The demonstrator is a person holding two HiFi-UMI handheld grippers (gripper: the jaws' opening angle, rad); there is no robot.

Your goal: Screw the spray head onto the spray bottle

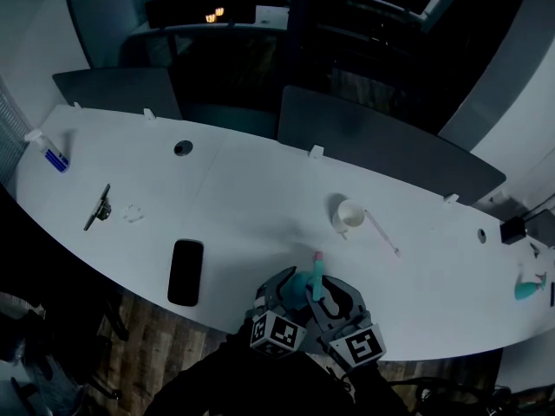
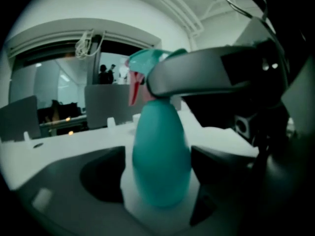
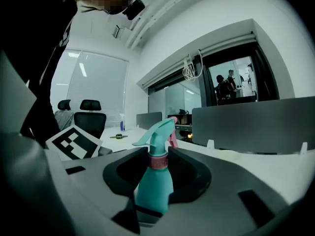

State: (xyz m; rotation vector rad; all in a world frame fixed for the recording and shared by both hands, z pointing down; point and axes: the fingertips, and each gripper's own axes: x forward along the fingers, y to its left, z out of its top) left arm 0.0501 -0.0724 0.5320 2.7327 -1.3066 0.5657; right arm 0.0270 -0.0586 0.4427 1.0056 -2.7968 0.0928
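A teal spray bottle (image 1: 303, 287) stands at the near edge of the white table (image 1: 260, 198), between my two grippers. Its teal spray head (image 3: 156, 132), with a pink trigger and a pink collar (image 3: 158, 162), sits on the neck. My left gripper (image 2: 158, 176) is open, and the bottle's round body (image 2: 160, 151) stands between the jaws with a thin gap on the left side. My right gripper (image 3: 158, 163) is shut on the spray head at the pink collar. In the left gripper view, one right jaw crosses in front of the head.
A black phone (image 1: 186, 271) lies left of the grippers near the table's edge. A white cup (image 1: 349, 215) and a thin tube (image 1: 381, 232) lie beyond the bottle. A black tool (image 1: 98, 208) and a small bottle (image 1: 48, 150) sit far left, and a teal object (image 1: 531, 286) far right.
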